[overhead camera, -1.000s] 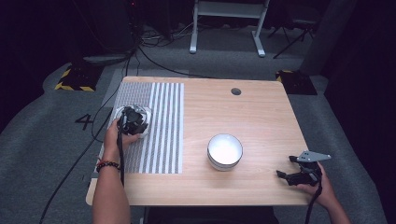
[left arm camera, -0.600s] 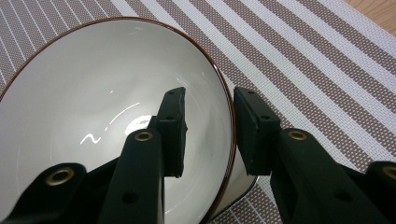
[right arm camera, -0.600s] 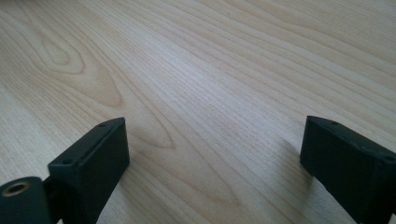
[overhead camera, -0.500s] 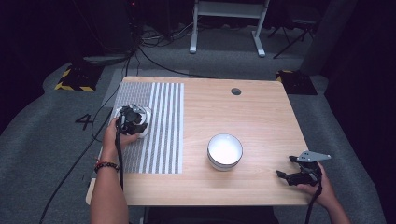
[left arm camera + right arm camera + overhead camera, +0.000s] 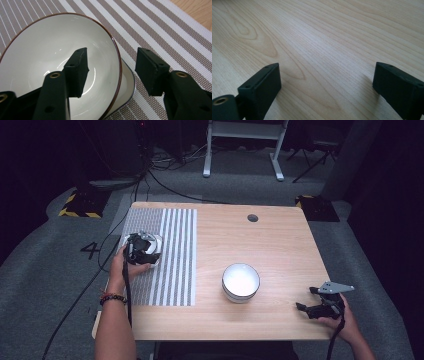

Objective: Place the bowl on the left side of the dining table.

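Observation:
A white bowl with a thin brown rim lies tilted on the striped placemat, resting in a second white dish with a dark rim. My left gripper straddles the upper bowl's rim, one jaw inside and one outside. Its jaws have just been opening, and the pads stand off the rim. In the high view that gripper covers the bowl at the mat's left. My right gripper rests open at the table's front right, with bare wood between its jaws.
Another white bowl stands upright on the wooden table, right of the placemat. A round cable hole sits near the far edge. Cables trail across the grey floor beyond.

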